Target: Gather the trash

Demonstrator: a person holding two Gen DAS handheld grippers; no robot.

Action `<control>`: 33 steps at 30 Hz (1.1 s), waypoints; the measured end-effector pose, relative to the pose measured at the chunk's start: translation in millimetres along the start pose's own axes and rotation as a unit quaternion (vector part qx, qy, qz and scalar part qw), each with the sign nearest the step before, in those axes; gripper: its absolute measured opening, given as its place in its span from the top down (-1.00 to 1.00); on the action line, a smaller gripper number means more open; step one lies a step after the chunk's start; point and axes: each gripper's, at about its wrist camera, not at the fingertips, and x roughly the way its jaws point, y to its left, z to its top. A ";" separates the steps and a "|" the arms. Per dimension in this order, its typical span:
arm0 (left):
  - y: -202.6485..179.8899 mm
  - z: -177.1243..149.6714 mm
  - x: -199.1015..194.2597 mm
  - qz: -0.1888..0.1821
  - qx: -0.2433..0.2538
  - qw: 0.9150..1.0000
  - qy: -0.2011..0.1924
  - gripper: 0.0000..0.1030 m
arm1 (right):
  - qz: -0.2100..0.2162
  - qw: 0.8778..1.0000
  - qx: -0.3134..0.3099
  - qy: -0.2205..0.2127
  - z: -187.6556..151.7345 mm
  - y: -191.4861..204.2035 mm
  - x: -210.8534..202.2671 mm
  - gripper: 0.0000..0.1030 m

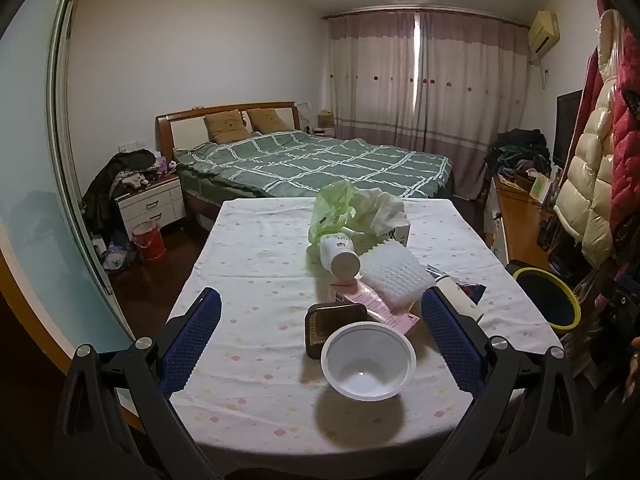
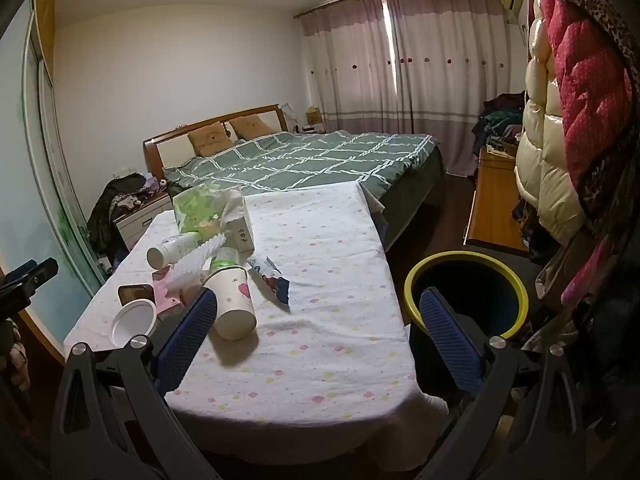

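Observation:
Trash lies on a table (image 1: 248,360) with a dotted white cloth. In the left wrist view, a white plastic cup (image 1: 368,362) lies on its side, mouth toward me, between my open left gripper's (image 1: 320,320) fingers. Behind it are a dark tin (image 1: 334,322), a pink wrapper (image 1: 376,304), white foam (image 1: 396,278), a white bottle (image 1: 340,258), a green bag (image 1: 332,208) and crumpled tissue (image 1: 380,210). My right gripper (image 2: 316,316) is open and empty over the table's right edge, its left finger beside a paper cup (image 2: 234,304). A snack wrapper (image 2: 270,276) lies behind it.
A dark bin with a yellow rim (image 2: 466,292) stands on the floor right of the table, also in the left wrist view (image 1: 548,300). A bed (image 1: 312,160) lies beyond the table. Coats (image 2: 568,120) hang at the right. A wooden desk (image 2: 496,204) stands behind the bin.

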 end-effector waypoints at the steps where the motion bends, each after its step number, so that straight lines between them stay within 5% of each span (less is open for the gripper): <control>1: 2.4 -0.4 -0.6 -0.001 -0.002 1.000 -0.001 -0.91 | 0.000 1.000 0.000 0.000 -0.3 1.0 0.2 -0.88; 33: -2.8 -1.6 3.5 -0.003 0.009 1.000 0.004 -0.91 | -0.001 1.000 0.003 0.003 -1.4 -3.6 1.5 -0.88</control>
